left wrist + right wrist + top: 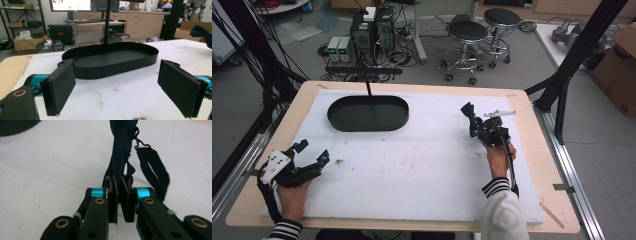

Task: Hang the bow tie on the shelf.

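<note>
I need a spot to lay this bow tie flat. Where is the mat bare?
The white mat is bare across its middle, between the left gripper and the right gripper shut on the bow tie, and below the black oval tray. The tray's inside looks bare too. Only the tray's far edge, by its post, is tight.

The left gripper (pixel 313 151) sits at the lower left of the high view, jaws spread wide, hand low behind it. The right gripper (pixel 470 116) stands right of centre, raised on its forearm, jaws clamped together.
</note>
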